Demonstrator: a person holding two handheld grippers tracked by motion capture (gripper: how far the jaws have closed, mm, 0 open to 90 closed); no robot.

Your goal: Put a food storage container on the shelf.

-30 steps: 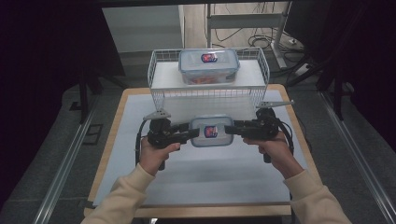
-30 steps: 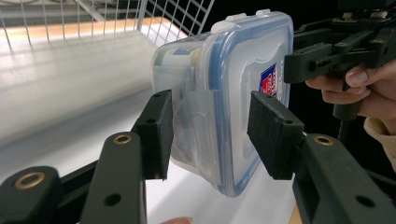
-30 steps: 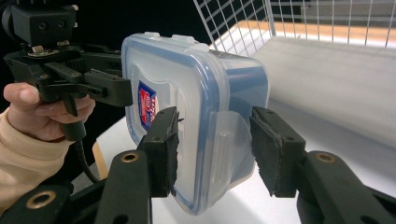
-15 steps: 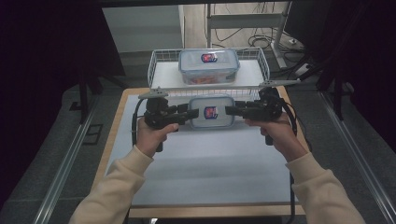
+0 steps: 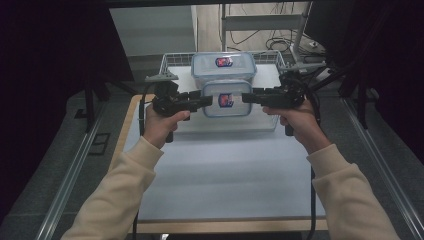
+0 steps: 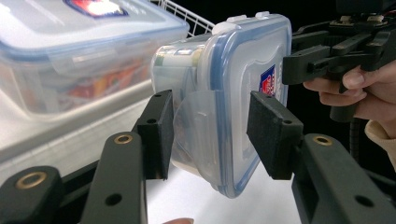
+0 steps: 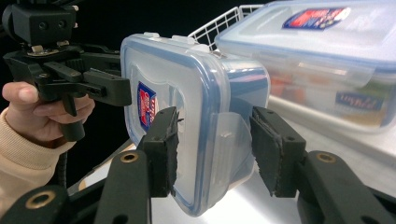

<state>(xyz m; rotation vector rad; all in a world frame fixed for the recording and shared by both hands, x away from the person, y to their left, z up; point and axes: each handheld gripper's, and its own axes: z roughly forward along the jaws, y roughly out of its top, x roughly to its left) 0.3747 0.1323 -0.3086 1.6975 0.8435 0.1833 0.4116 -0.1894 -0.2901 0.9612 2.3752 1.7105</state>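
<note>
A small clear container [image 5: 226, 100] with a blue-rimmed lid and a red and blue label hangs in the air, lid up, held from both ends. My left gripper [image 5: 206, 101] is shut on its left end and my right gripper [image 5: 246, 98] on its right end. In the left gripper view the pads clamp the small container [image 6: 224, 93] across its lid and base, over a clip flap. The right gripper view shows the same clamp on the small container [image 7: 187, 116] from the other end. It hovers at the front edge of a wire basket [image 5: 170, 57].
A larger lidded container [image 5: 223, 65] with food inside sits in the wire basket at the far end of the table. A white mat [image 5: 225, 170] covers the wooden table in front of the basket. Dark curtains and metal rails flank the table.
Both hands have risen and moved away from me toward the basket, carrying the small container between them. The grip on it looks the same.
</note>
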